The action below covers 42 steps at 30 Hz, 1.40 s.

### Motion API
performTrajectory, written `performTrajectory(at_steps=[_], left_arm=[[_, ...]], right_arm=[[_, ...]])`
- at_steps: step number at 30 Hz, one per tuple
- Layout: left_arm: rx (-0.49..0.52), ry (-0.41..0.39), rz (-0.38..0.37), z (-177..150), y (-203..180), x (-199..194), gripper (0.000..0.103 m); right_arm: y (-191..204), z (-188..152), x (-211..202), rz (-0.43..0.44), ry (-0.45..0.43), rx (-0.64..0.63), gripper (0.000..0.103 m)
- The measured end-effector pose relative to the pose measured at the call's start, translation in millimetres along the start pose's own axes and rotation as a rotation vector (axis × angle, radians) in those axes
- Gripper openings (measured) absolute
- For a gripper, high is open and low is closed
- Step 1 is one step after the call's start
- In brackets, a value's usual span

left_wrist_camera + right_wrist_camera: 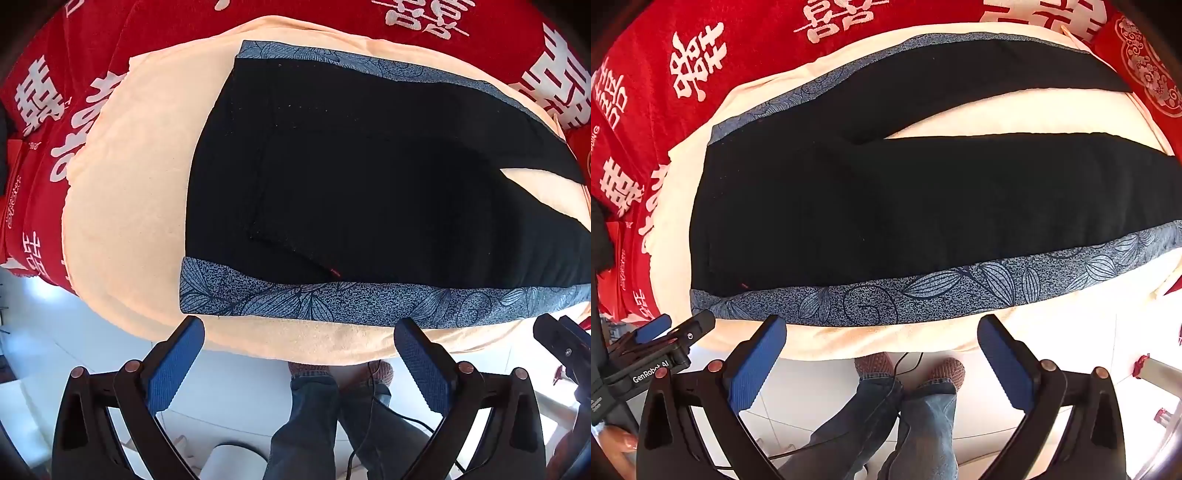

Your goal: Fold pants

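Pants (369,192): black, with a blue-grey leaf-print band (332,301) down each outer side seam. They lie flat and spread out on a peach cloth (129,221), waist end to the left, legs running off to the right. Right wrist view shows the two legs (960,192) parted in a narrow V, peach cloth visible between them. A rear pocket outline and a small red tag (334,271) show near the waist on the near side. Fabric looks smooth, few wrinkles; thin and limp, so I would expect it to drape and slide easily when lifted.

Progress, judged: no fold made yet. Legs are not laid one over the other, and no lengthwise or crosswise fold is visible. The whole task is left; likely first step is to bring one leg over the other.

Left gripper (299,339): jaws wide apart, holding nothing, hovering just off the near edge of the cloth close to the waist corner.
Right gripper (882,332): jaws likewise wide apart and empty, just off the near edge alongside the printed band (923,295).

Surroundings: the peach cloth lies over a red cover (665,92) with white characters. Below the edge, the person's jeans (923,413), a cable and a pale tiled floor (55,350).
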<state>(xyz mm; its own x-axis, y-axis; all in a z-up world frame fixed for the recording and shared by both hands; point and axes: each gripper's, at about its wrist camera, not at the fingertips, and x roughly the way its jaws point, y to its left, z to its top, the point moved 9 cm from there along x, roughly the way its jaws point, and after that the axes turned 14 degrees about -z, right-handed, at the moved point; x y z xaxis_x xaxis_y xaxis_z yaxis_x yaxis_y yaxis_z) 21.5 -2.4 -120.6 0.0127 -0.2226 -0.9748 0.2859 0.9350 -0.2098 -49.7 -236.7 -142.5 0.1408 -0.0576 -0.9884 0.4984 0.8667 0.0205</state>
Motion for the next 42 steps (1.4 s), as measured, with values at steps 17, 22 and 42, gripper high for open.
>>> performTrajectory(at_steps=[17,22,42], left_arm=[[0.010,-0.007,0.000,-1,-4,-2,0.103],[0.006,-0.011,0.001,-3,-6,-4,0.103],[0.002,-0.024,0.005,-9,-9,-4,0.103]], right_arm=[[0,1,-5,0.011,-0.019,0.007,0.103],[-1,2,-9,0.020,-0.044,0.003,0.103],[-7,-5,-11,0.037,-0.034,-0.009,0.103]])
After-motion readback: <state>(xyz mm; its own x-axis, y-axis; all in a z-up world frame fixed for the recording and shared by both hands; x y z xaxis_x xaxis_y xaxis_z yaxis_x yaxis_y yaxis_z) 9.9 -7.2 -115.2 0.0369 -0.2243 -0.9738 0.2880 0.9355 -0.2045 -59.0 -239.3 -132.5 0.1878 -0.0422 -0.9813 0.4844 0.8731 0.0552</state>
